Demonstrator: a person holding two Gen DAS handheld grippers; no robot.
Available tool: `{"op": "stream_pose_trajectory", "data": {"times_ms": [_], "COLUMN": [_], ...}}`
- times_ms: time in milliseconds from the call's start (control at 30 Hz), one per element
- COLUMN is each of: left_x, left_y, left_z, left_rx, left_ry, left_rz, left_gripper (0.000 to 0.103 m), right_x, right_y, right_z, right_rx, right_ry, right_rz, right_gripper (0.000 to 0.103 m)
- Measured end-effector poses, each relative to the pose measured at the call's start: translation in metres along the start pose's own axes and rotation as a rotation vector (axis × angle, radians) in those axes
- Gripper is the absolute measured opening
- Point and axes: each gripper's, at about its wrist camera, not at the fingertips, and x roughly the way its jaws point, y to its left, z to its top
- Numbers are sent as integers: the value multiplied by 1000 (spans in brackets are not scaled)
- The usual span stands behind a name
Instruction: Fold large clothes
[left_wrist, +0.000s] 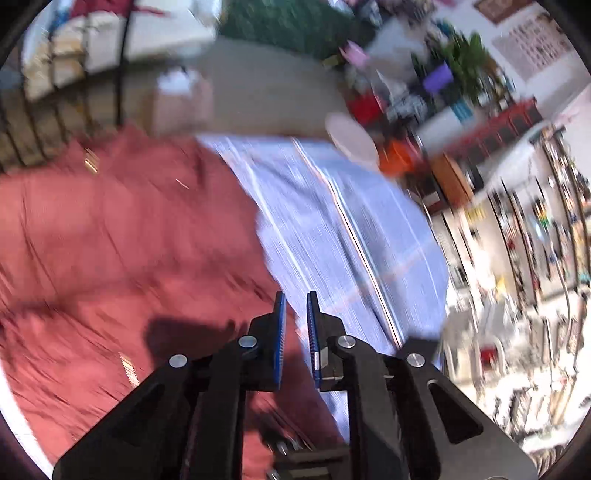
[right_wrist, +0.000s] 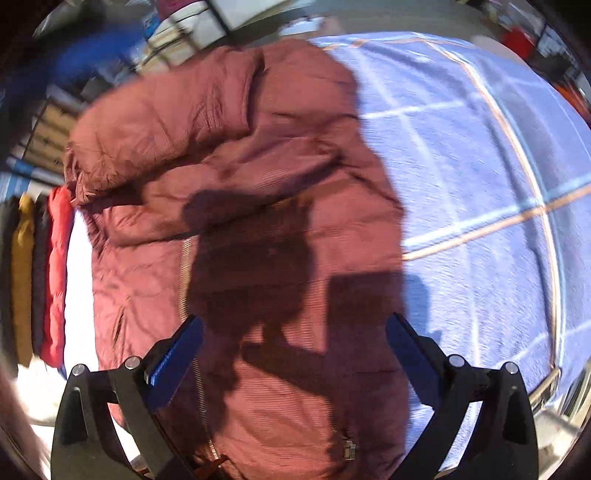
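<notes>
With the maroon jacket (right_wrist: 236, 206) partly folded on the blue blanket (right_wrist: 472, 192), the left gripper (left_wrist: 295, 325) hung nearly closed and empty, the right gripper (right_wrist: 295, 354) wide and empty; regripping appeared next.

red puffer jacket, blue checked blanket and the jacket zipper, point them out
red puffer jacket (right_wrist: 240, 147), right wrist view, folded upper part
blue checked blanket (right_wrist: 461, 166), right wrist view, bare area
jacket zipper (right_wrist: 185, 280), right wrist view, zipper line

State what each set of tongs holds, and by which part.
Nothing: the left tongs are nearly closed on air, the right tongs wide open above the jacket.
</notes>
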Motion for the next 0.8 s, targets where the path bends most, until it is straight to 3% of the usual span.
{"op": "stream_pose_trajectory", "data": {"times_ms": [33,67,100,133,167,267,400,500,633,733,800], "left_x": [4,9,2,-3,-12,-32,-81,-105,-135,-146,-153], "left_y": [-8,-13,-10,-10,-7,23,99,159,210,226,235], "left_z": [-8,-11,-33,-38,-44,-53,-77,-101,-142,-163,-168], "left_rx": [19,37,51,66,80,33,-158,-318,-500,-562,-569], "left_ry": [17,23,8,-16,-42,-106,-206,-201,-221,-222,-217], "left_rz": [-9,-14,-9,4,-4,71,226,317,356,387,400], "left_gripper": [30,56,63,75,80,81,82,82,82,82,82], "right_x": [0,0,1,2,3,3,5,7,16,35,53], "right_y": [-7,-13,-21,-28,-32,-33,-11,12,43,60,68], "right_z": [1,2,4,7,9,22,54,87,135,163,176], "right_rx": [18,34,63,88,113,138,118,107,86,60,43], "right_ry": [-2,-3,0,-4,-4,-12,-45,-76,-115,-121,-105], "right_rz": [-3,-5,-3,6,10,43,113,204,279,208,171], "right_gripper": [98,98,98,98,98,98,98,97,83,69,49]}}
